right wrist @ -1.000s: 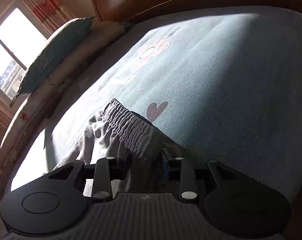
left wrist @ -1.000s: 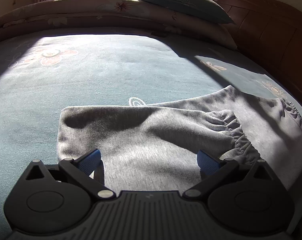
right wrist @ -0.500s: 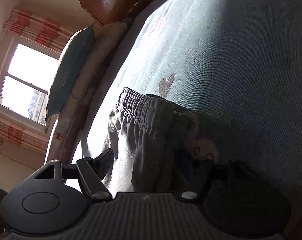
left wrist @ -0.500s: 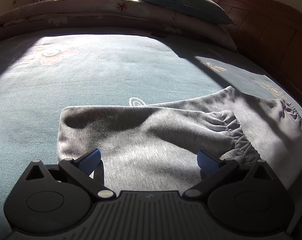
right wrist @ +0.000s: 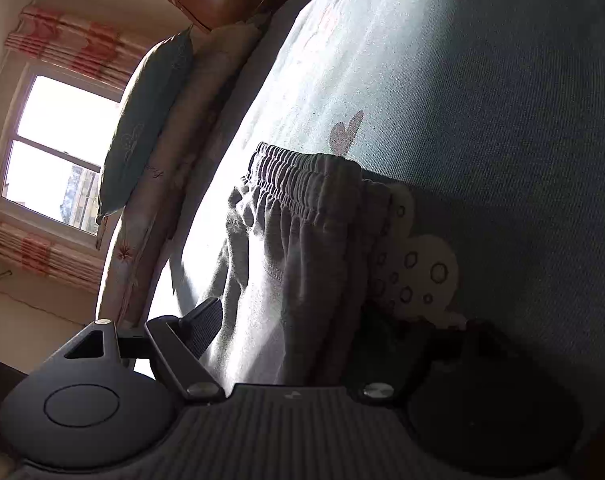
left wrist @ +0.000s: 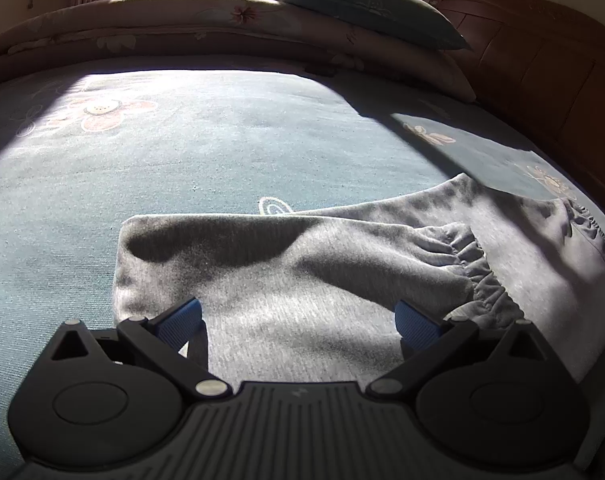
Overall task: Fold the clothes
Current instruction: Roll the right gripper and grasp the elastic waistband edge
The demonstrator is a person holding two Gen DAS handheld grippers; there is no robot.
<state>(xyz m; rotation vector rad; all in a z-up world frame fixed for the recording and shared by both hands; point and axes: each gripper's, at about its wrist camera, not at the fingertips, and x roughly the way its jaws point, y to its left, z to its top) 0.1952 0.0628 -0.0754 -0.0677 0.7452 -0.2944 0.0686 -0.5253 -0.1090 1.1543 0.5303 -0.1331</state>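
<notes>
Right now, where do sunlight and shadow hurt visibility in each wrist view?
Left wrist view: hard sun on the teal bedspread, a dark curved shadow across the grey sweatpants. Right wrist view: blown-out window; the right gripper has one finger lost in shadow.

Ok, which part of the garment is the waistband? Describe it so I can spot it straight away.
Start from the teal bedspread and find the grey sweatpants lying on it. The waistband is their ribbed, gathered edge just below the pink heart print. It is the widest band of elastic puckers, unlike the smooth fleece below it.
</notes>
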